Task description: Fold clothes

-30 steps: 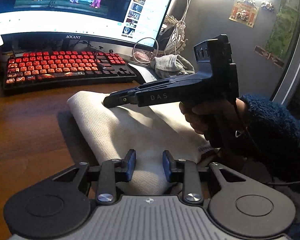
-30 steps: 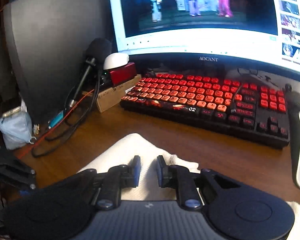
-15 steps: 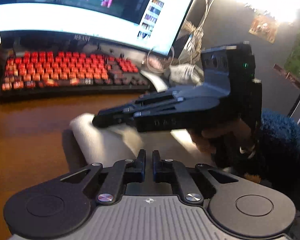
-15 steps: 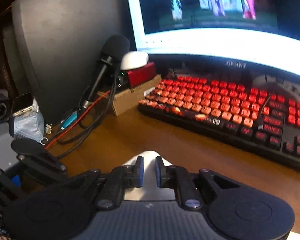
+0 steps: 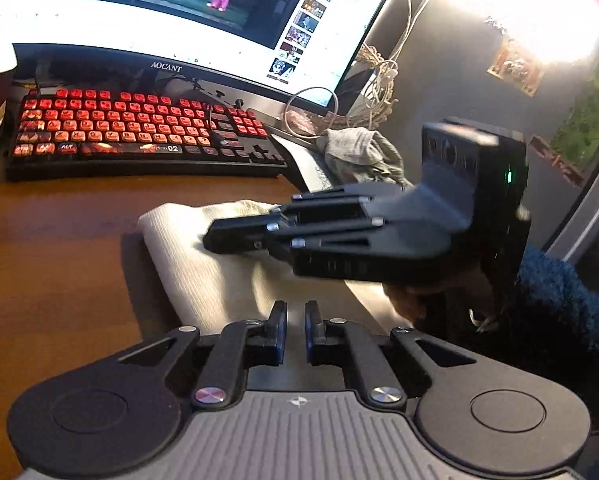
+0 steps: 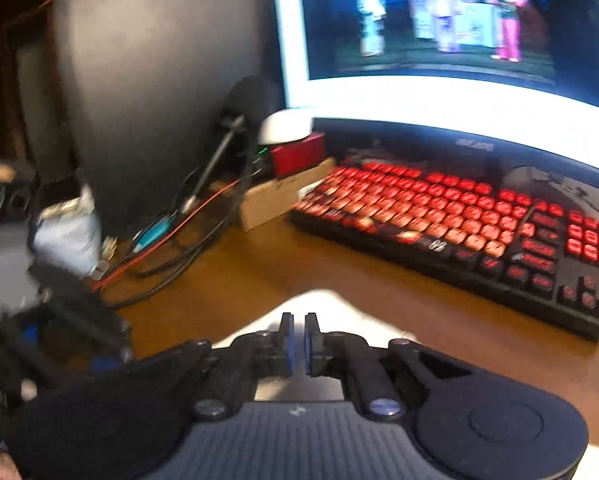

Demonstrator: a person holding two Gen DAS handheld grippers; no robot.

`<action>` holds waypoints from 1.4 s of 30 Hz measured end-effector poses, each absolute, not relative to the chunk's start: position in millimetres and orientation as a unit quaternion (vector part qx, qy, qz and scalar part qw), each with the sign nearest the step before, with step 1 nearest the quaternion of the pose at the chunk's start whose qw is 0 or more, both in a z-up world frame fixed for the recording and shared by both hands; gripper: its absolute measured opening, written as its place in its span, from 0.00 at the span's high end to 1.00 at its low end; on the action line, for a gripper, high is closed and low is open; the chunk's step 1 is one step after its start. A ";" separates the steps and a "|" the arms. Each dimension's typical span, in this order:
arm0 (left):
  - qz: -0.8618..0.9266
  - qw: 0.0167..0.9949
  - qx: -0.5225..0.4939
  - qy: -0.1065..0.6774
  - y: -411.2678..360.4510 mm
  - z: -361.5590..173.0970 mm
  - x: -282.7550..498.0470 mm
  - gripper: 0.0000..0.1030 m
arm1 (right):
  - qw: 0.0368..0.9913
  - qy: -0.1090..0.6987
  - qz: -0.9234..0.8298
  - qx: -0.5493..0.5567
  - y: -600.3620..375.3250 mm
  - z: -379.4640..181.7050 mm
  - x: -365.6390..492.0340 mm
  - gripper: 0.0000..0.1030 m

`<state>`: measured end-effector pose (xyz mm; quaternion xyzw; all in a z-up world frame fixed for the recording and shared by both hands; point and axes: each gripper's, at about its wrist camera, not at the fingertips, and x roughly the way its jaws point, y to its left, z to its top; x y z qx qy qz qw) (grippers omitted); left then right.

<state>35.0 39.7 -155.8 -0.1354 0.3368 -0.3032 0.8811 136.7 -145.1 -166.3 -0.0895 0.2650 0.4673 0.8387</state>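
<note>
Cream ribbed-knit garment (image 5: 203, 264) folded on wood desk (image 5: 59, 240), both black plastic grippers (left (image 5: 296, 336), right (image 6: 298, 338)) pinched on its fabric. Monitor (image 5: 167, 67) reads "AOCANT"; red-backlit keyboard (image 5: 139, 128) behind.

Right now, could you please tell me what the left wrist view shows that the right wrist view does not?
Only the left wrist view shows the crumpled grey cloth and the right hand-held gripper from the side. Only the right wrist view shows the microphone and tangled cables. Both show the cream garment, red-lit keyboard and monitor.
</note>
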 end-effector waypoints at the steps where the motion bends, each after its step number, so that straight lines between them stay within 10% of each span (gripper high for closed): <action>1: -0.299 0.882 -0.139 0.336 43.1 -154.5 33.3 0.93 | 0.843 0.261 0.460 -0.095 -145.8 -167.1 130.7 0.96; 42: -0.283 0.894 0.018 0.346 17.0 -158.4 -16.6 0.92 | 0.881 0.242 0.407 -0.005 -210.4 -181.7 0.7 0.92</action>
